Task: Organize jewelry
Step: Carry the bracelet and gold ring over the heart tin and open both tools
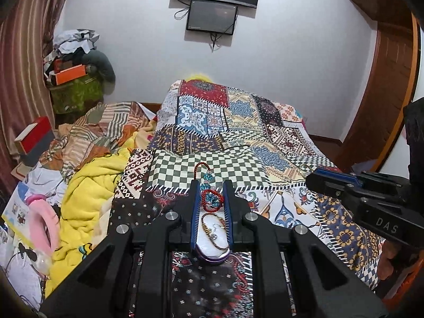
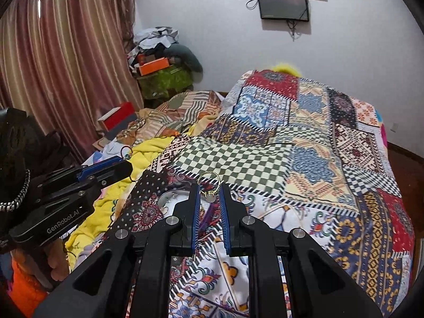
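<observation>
Red cord bracelet [image 1: 211, 197] pinched in left tool [image 1: 211, 194], above white dish [image 1: 212, 241]; gold ring [image 2: 209, 184] gripped by right tool [image 2: 209, 194], at three o'clock over patchwork bed [image 2: 304, 159].

Even indoor light (fisheye-warped edges), sharp.

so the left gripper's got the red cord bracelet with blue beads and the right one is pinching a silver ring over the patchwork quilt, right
Not quite: the ring is gold, not silver, as the right wrist view shows between the right gripper fingertips. The rest holds: the left gripper has the red cord bracelet with blue beads, and both are over the patchwork quilt.
</observation>
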The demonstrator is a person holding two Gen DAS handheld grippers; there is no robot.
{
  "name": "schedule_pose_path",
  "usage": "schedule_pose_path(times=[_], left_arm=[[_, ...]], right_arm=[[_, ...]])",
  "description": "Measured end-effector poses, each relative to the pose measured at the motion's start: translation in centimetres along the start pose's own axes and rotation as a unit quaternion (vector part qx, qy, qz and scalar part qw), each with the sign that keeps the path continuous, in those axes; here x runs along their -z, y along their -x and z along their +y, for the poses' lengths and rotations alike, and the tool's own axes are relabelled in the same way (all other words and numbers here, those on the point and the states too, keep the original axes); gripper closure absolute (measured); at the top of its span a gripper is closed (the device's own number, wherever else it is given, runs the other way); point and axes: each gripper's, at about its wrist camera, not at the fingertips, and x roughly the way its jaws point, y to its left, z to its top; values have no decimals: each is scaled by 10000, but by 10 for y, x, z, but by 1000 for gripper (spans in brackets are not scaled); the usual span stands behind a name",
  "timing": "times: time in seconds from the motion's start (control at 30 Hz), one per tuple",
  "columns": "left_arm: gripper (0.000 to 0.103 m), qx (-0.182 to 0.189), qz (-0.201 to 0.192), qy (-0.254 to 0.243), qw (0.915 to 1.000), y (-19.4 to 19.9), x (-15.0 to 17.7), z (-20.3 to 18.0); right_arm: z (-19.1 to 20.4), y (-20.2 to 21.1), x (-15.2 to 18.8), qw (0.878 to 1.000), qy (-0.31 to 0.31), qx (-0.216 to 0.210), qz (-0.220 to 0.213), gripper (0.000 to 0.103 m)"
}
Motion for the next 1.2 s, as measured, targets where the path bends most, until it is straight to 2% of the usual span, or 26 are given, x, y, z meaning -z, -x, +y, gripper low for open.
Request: schedule_pose_path(times=[0.43,0.8,1.2], left_arm=[[88,202,630,230,9975,-56,21,22],[88,280,922,298,9949,-93,30,32],[88,243,1041,291,9938,-103,37,38]], right_arm=[[12,-54,16,9979,107,-193,616,90],[22,-95,33,9929,187,-376,1112,90],[25,-112,38,9905,301,-363,1293,90]])
